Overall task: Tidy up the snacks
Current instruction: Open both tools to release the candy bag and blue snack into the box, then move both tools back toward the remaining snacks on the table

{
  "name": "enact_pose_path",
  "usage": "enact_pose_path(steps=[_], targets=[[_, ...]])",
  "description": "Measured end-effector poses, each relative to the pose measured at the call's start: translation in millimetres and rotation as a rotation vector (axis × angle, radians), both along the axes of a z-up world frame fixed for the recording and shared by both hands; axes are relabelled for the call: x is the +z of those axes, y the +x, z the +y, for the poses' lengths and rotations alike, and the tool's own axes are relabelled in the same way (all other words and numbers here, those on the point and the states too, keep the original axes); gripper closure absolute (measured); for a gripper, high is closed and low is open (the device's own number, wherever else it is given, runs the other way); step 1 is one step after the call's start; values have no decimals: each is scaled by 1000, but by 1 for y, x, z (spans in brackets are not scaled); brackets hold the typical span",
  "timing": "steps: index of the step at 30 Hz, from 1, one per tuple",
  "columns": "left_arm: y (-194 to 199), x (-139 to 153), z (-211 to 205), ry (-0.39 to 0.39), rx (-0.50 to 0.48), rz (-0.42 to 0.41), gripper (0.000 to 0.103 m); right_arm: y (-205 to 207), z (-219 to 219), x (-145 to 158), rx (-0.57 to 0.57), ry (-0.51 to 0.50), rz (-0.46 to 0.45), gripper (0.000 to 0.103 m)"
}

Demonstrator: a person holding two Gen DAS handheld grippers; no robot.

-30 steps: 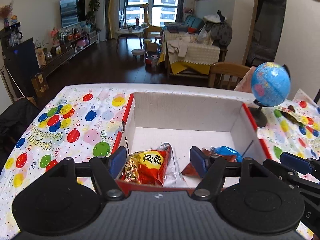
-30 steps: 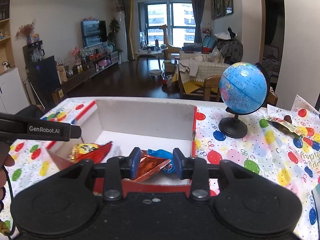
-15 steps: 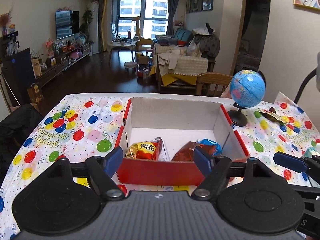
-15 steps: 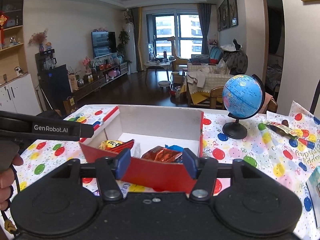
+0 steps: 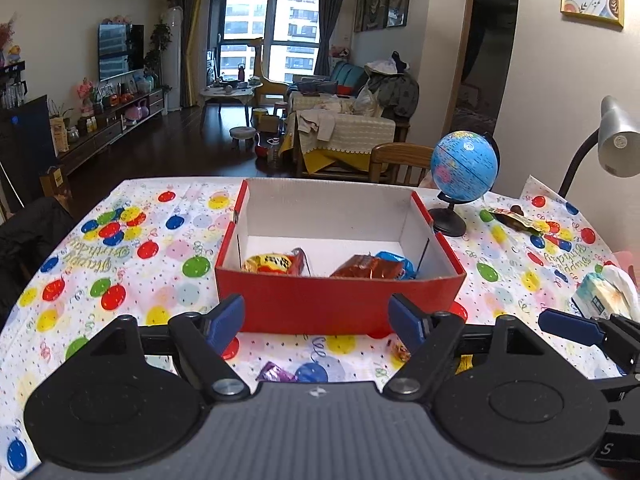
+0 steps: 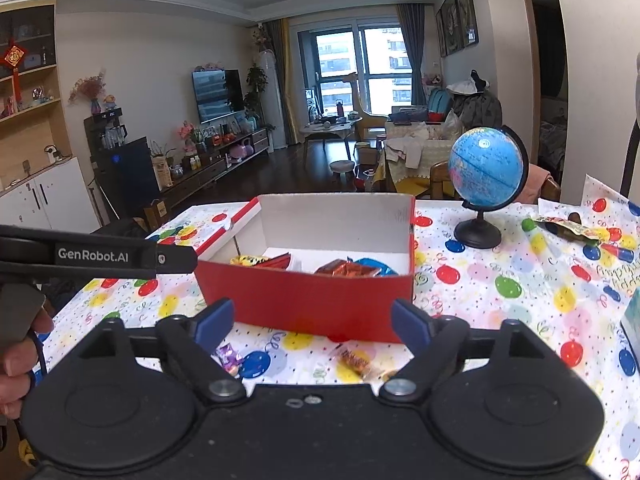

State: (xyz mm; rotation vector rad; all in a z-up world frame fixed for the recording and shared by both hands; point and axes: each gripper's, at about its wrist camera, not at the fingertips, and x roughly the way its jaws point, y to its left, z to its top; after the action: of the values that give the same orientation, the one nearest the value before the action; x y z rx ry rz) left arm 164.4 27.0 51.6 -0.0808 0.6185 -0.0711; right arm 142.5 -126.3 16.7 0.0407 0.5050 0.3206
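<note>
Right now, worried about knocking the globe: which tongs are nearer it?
Right. The right tongs sit before the red box, globe ahead-right; the left tongs are farther left.

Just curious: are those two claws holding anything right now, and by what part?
Nothing. The left claw and right claw are both open and empty, short of the red box.

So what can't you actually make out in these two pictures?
- Snack packets' lower halves: both views, hidden by the red box's front wall.
- Purple candy: left view, partly behind the left tongs.
- Packet beside the globe: too small to read.
</note>
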Motion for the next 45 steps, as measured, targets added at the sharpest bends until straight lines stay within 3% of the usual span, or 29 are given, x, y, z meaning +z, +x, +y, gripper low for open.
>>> enact_pose_path(steps=[3, 12, 26, 34, 38, 42, 45], targets=[[-8, -8, 3, -21, 2, -3, 22, -7, -1, -8, 2, 3, -2, 9], [-25, -46, 9, -66, 13, 40, 20, -27, -1, -42, 11, -9, 28, 5], [-37, -107, 8, 20, 38, 118, 20, -37, 10, -91, -22, -92, 111, 5], [-40, -134, 6, 59, 15, 148, 20, -34, 19, -109, -2, -133, 137, 11], [-43, -138, 2, 76, -19, 120, 20, -27, 20, -112, 14, -157, 155, 14], [-40, -141, 3, 53, -30, 115, 21, -17, 19, -115, 27, -178, 173, 20], [-39, -142, 3, 45, -45, 106, 29, -9, 15, -117, 27, -176, 190, 24]])
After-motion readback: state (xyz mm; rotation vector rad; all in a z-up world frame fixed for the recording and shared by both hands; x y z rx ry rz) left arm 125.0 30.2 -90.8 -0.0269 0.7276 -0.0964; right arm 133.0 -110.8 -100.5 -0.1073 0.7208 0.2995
